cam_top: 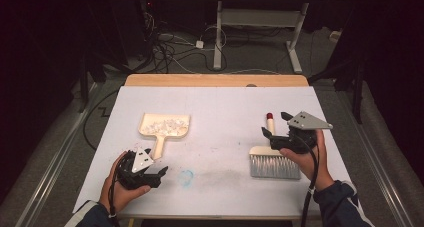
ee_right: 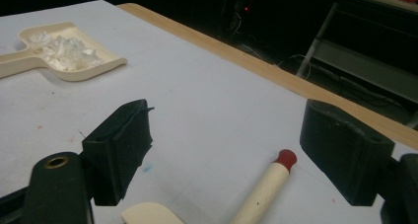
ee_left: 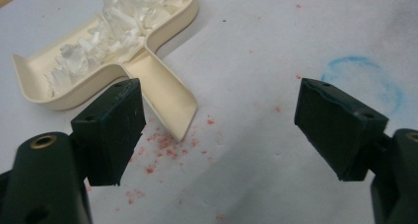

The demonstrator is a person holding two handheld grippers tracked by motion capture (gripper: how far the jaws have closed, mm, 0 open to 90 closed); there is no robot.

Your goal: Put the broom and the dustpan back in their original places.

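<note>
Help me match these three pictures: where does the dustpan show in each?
High view: dustpan left of centre, beyond the left tool.
Left gripper view: upper left, handle toward the near jaw.
Right gripper view: far upper left.
Shared landmark: the white scraps inside it.

A white-covered table [cam_top: 220, 102] with a wooden far edge; a cream dustpan [cam_top: 164, 126] of white scraps toward its left edge; a hand brush [cam_top: 272, 159] near its right edge.
</note>
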